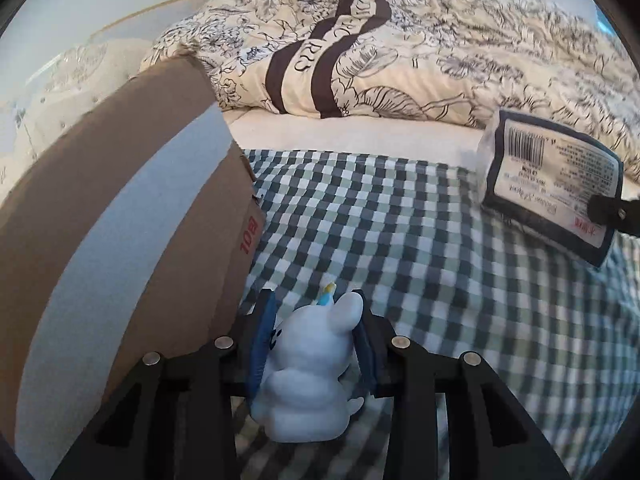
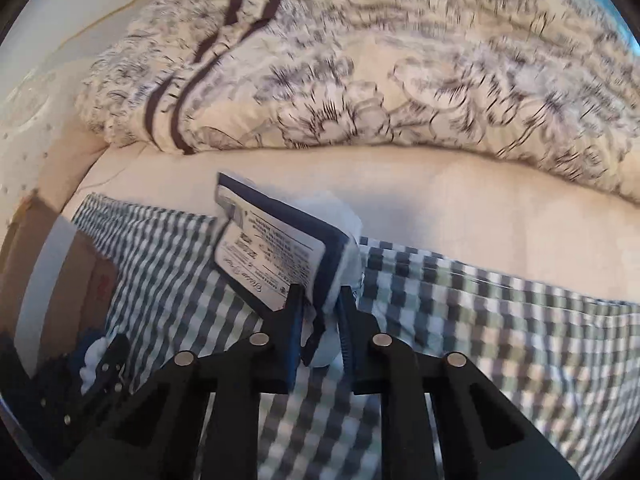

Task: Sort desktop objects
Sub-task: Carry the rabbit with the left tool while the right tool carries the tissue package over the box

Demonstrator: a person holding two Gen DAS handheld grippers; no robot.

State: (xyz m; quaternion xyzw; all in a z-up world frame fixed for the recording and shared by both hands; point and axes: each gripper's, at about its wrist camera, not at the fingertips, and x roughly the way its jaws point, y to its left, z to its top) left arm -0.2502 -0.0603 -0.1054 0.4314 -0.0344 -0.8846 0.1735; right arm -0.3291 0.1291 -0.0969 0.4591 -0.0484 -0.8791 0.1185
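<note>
left gripper [image 1: 316,344] is closed on a small white figurine [image 1: 310,380], pads pressing both its flanks, the figure upright between them with its head pointing away from the wrist. it is held low over the checked cloth [image 1: 400,240], close to that cloth's left edge, where a cardboard box [image 1: 140,208] stands just beside the fingers on their left. judged: the box is the likely destination, so the coming move is a short lift and swing leftward over its wall. right gripper [image 2: 320,316] is clamped on one end of a plastic-wrapped tissue pack [image 2: 272,252], long axis running away from the fingers and up-left, tilted, near the cloth's far edge. the box lies well to this gripper's left; the left one is nearer it. a printed quilt [image 1: 400,60] lies beyond.
</note>
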